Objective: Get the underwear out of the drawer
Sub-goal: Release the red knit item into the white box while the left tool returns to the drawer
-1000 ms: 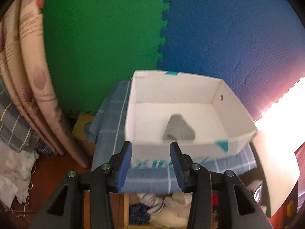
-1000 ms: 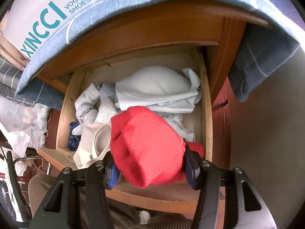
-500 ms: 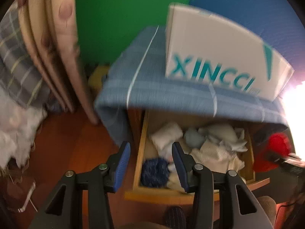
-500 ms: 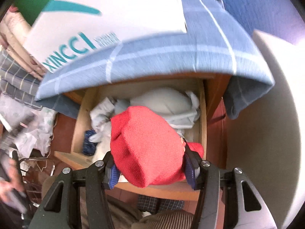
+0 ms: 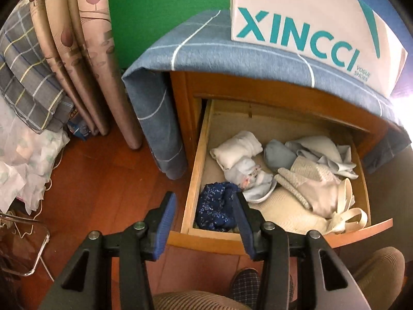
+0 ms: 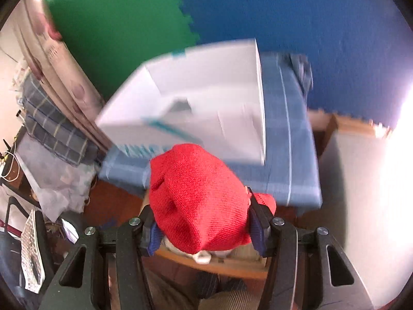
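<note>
While the right gripper [image 6: 204, 228] pinches red underwear [image 6: 198, 196] clear above the drawer's front edge, the left gripper [image 5: 205, 215], spread and empty, hovers over the open drawer's [image 5: 192, 180] left wall beside dark blue underwear [image 5: 215, 206].

Right wrist view: the white box [image 6: 206, 98] is motion-blurred; its teal lettering is unreadable. The red knit garment [image 6: 198, 201] covers most of the drawer [image 6: 227, 266]; only a strip of the front edge shows. The right gripper [image 6: 204, 232] pads are largely concealed by the garment.

Left wrist view: the box top [image 5: 309, 20] is cut off by the frame edge. Glare washes out the right side. Drawer depth behind the cabinet front [image 5: 284, 90] is hidden
</note>
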Demonstrator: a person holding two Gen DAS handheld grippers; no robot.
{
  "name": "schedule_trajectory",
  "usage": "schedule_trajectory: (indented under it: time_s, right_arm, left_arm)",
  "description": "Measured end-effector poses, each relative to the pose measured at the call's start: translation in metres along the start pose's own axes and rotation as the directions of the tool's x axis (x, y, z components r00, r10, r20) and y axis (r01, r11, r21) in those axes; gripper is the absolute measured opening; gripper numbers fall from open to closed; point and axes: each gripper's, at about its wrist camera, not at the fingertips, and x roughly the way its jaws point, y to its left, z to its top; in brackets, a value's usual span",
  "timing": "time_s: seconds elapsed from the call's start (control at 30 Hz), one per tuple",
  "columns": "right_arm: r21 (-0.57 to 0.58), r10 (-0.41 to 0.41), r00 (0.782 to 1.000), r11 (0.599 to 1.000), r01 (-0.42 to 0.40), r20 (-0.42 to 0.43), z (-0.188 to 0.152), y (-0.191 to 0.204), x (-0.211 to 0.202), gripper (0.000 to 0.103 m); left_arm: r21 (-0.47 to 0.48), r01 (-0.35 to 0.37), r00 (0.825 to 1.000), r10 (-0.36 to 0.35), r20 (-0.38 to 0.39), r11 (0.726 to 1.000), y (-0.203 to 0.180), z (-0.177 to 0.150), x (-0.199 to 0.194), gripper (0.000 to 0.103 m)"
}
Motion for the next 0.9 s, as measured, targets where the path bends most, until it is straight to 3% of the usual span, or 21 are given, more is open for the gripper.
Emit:
schedule_trajectory:
  time_s: [0.2, 0.37, 0.67, 0.9]
  right_arm:
    - [-0.058, -0.002, 0.993, 0.998, 0.009, 0.12, 0.063, 0.026, -0.033, 0.052]
    - [-0.091, -0.04, 0.988, 0.994, 0.053, 0.148, 0.103, 0.044, -0.016, 0.052]
    - [-0.111, -0.165, 0.986, 0.98, 0.165, 0.011, 0.129, 0.047, 0.071, 0.052]
    - [-0.137, -0.263, 0.957, 0.959, 0.246, -0.119, 0.128, 0.038, 0.121, 0.052]
  left_arm:
    - [-0.03, 0.003, 1.0, -0.003, 0.025, 1.0, 0.003, -0.004, 0.0, 0.046]
    - [-0.065, 0.002, 1.0, 0.0, 0.03, 0.998, 0.01, -0.007, 0.001, 0.046]
    - [-0.066, 0.006, 0.999, -0.004, 0.035, 0.998, 0.012, -0.008, 0.004, 0.046]
    - [-0.086, 0.032, 0.999, -0.029, 0.034, 0.996, 0.016, -0.008, 0.007, 0.046]
